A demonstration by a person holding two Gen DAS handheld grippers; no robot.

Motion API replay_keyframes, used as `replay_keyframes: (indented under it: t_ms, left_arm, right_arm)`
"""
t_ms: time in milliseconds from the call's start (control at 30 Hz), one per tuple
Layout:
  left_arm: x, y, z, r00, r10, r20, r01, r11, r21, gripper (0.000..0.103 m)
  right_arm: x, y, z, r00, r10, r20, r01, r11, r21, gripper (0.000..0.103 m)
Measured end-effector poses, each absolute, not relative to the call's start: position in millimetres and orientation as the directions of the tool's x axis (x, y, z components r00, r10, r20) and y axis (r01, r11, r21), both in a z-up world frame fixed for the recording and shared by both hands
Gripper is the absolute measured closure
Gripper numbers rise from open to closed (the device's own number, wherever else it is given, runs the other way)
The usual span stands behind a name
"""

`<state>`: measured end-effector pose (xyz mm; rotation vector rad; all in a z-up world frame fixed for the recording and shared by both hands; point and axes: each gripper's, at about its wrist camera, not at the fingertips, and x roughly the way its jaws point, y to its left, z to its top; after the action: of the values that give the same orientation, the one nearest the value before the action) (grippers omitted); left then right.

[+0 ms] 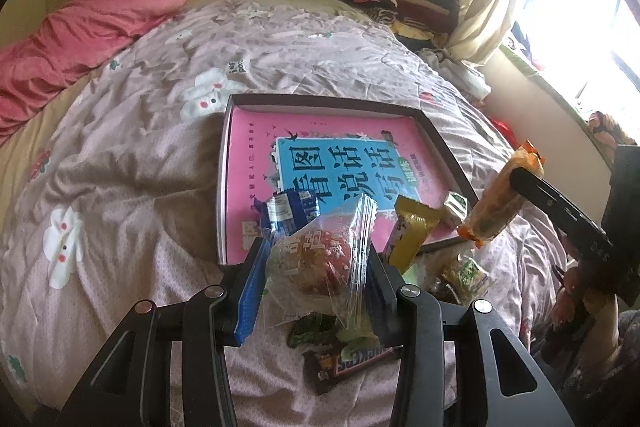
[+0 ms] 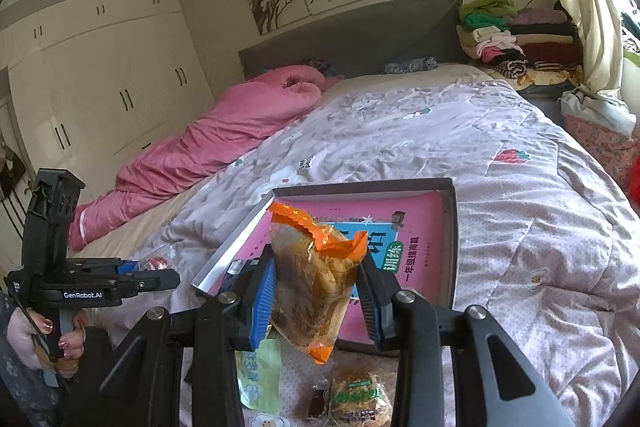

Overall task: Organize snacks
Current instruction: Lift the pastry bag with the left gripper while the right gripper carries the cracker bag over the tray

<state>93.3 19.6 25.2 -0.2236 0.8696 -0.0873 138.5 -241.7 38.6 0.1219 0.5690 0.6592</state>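
Your left gripper (image 1: 316, 267) pinches a clear plastic packet with a round reddish-brown pastry inside (image 1: 320, 263), its blue-padded jaws pressed against both sides and the packet lifted clear of the bed. Your right gripper (image 2: 316, 291) clamps an orange-edged clear wrapper of golden biscuits (image 2: 320, 279), held upright in the air, with its crimped top sticking up above the jaws.

Both packets hang over the near edge of a shallow dark-rimmed cardboard box (image 1: 436, 143), which lies on the pale pink floral quilt (image 1: 140, 155) and has a pink book with a blue title panel (image 1: 340, 163) flat inside it. In the box's near corner sit a blue-and-white wrapped snack (image 1: 294, 209) and a yellow wrapped bar (image 1: 412, 231), the bar leaning over the box's rim.

Loose on the quilt below your grippers lie a brown Snickers bar (image 1: 352, 363), a round biscuit pack with a green label (image 2: 360, 395) and a pale green sachet (image 2: 260, 375). A rolled pink blanket (image 2: 224, 131) lies along the far side of the bed.
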Motion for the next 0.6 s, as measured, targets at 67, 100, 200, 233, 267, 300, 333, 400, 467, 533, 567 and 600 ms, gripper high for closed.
replay_keyframes:
  t_ms: [67,100,200,233,267,300,333,400,467,533,567,600]
  left_arm:
    - [96,19,27,0.647,-0.164,-0.744,-0.014,0.974,-0.227,0.058]
    - [98,19,27,0.649,-0.162,-0.743,-0.016,0.974,-0.226,0.058]
    - [103,19,26,0.651,-0.16,-0.742,-0.019,0.974,-0.227,0.058]
    - [105,19,26,0.652,-0.156,-0.742,-0.021,0.974,-0.224,0.058]
    - [107,19,25,0.651,-0.155,-0.743,-0.022,0.975,-0.223,0.058]
    - [109,18,25,0.651,-0.155,-0.743,-0.022,0.975,-0.223,0.058]
    - [111,18,25,0.652,-0.152,-0.743,-0.022,0.975,-0.219,0.058]
    - [115,17,26,0.653,-0.149,-0.743,-0.019,0.977,-0.213,0.058]
    - [118,14,27,0.655,-0.147,-0.741,-0.014,0.978,-0.206,0.058]
    - [120,12,27,0.655,-0.143,-0.742,-0.01,0.98,-0.197,0.058]
    - [122,11,27,0.656,-0.143,-0.741,-0.007,0.981,-0.195,0.058]
    - [124,10,27,0.656,-0.145,-0.741,-0.004,0.981,-0.195,0.058]
  right_arm:
    - [139,-243,40,0.651,0.607,-0.456,-0.541,0.792,0.283,0.065]
    - [139,-244,40,0.654,0.606,-0.453,-0.537,0.794,0.285,0.065]
    - [142,-247,42,0.662,0.6,-0.449,-0.527,0.799,0.291,0.065]
    - [142,-247,43,0.665,0.599,-0.447,-0.525,0.8,0.291,0.065]
    - [143,-248,44,0.666,0.6,-0.443,-0.524,0.799,0.294,0.065]
    - [144,-248,45,0.669,0.599,-0.441,-0.523,0.8,0.294,0.065]
    - [145,-248,46,0.671,0.597,-0.439,-0.522,0.801,0.293,0.065]
    - [146,-249,47,0.678,0.594,-0.433,-0.516,0.804,0.295,0.065]
    - [148,-249,48,0.681,0.593,-0.43,-0.512,0.805,0.3,0.065]
    - [149,-249,49,0.685,0.591,-0.426,-0.508,0.807,0.301,0.065]
    - [149,-250,50,0.687,0.59,-0.424,-0.507,0.807,0.302,0.065]
    - [149,-250,50,0.69,0.588,-0.422,-0.505,0.809,0.302,0.065]
